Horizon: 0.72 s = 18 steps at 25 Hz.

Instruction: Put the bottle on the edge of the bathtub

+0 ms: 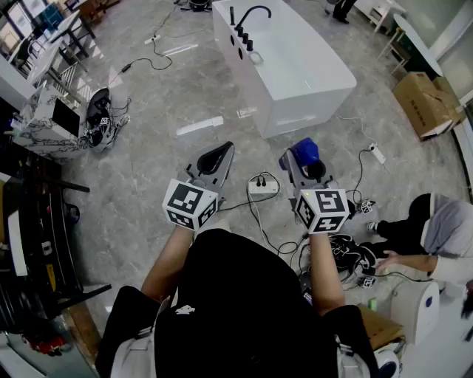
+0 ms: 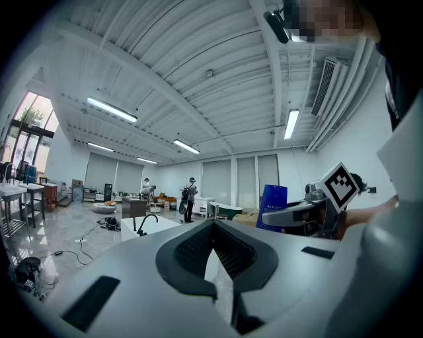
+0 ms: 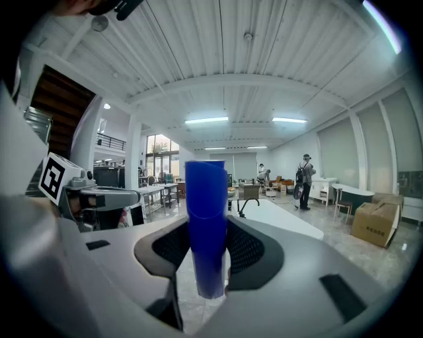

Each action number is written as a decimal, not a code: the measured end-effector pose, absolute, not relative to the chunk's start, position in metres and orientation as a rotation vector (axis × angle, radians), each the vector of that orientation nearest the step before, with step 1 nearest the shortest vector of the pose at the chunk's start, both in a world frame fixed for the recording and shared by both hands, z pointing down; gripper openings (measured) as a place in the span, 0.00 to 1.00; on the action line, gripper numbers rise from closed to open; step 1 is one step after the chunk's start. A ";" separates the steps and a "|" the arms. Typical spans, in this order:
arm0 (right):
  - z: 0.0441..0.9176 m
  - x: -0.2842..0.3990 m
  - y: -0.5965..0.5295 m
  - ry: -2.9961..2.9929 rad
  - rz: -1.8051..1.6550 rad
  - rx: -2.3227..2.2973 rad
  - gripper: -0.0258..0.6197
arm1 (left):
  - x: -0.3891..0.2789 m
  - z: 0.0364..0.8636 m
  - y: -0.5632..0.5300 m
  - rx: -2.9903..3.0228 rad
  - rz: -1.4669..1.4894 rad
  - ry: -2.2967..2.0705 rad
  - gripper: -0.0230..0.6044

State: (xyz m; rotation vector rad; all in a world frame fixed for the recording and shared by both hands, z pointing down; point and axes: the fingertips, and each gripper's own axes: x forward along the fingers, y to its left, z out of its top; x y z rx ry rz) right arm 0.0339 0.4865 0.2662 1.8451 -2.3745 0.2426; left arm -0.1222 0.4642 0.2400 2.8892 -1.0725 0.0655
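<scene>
The blue bottle stands upright between the jaws of my right gripper, which is shut on it above the floor. In the right gripper view the bottle fills the middle, with both dark pads against its sides. My left gripper hovers beside it on the left, shut with nothing in it; its tips meet in the left gripper view. The white bathtub with a black faucet lies ahead, some way beyond both grippers. It also shows as a white bathtub behind the bottle.
A white power strip and loose cables lie on the marble floor between me and the tub. A person sits on the floor at the right. Cardboard boxes stand at the far right, a cluttered table at the left.
</scene>
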 end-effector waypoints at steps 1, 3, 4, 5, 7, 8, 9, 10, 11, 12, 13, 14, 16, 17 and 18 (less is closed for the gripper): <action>0.267 0.034 0.489 -2.378 0.248 1.843 0.30 | -0.122 0.241 0.466 2.889 0.068 -1.074 0.06; 0.269 0.035 0.493 -2.384 0.253 1.839 0.30 | -0.120 0.242 0.470 2.889 0.073 -1.076 0.06; 0.269 0.036 0.494 -2.384 0.254 1.837 0.30 | -0.119 0.242 0.471 2.888 0.074 -1.077 0.06; 0.270 0.037 0.494 -2.383 0.254 1.834 0.30 | -0.117 0.242 0.471 2.886 0.076 -1.077 0.06; 0.271 0.040 0.493 -2.383 0.257 1.829 0.30 | -0.116 0.243 0.471 2.881 0.078 -1.080 0.06; 0.272 0.041 0.492 -2.386 0.260 1.827 0.30 | -0.116 0.244 0.471 2.877 0.080 -1.083 0.06; 0.273 0.041 0.491 -2.390 0.263 1.824 0.30 | -0.116 0.245 0.471 2.874 0.081 -1.087 0.06; 0.274 0.040 0.490 -2.395 0.264 1.821 0.30 | -0.116 0.246 0.470 2.871 0.084 -1.092 0.06; 0.275 0.040 0.489 -2.398 0.264 1.817 0.30 | -0.117 0.248 0.469 2.868 0.086 -1.096 0.06; 0.275 0.038 0.487 -2.400 0.262 1.814 0.30 | -0.119 0.250 0.467 2.864 0.088 -1.099 0.06; 0.276 0.037 0.484 -2.401 0.258 1.812 0.30 | -0.120 0.251 0.465 2.859 0.088 -1.101 0.06; 0.276 0.035 0.481 -2.402 0.256 1.809 0.30 | -0.121 0.252 0.462 2.857 0.089 -1.101 0.06; 0.277 0.033 0.473 -2.402 0.252 1.804 0.30 | -0.123 0.254 0.454 2.857 0.091 -1.100 0.06; 0.278 0.033 0.469 -2.402 0.251 1.802 0.30 | -0.122 0.254 0.449 2.859 0.090 -1.098 0.06; 0.279 0.034 0.464 -2.401 0.250 1.802 0.30 | -0.120 0.255 0.443 2.862 0.088 -1.095 0.06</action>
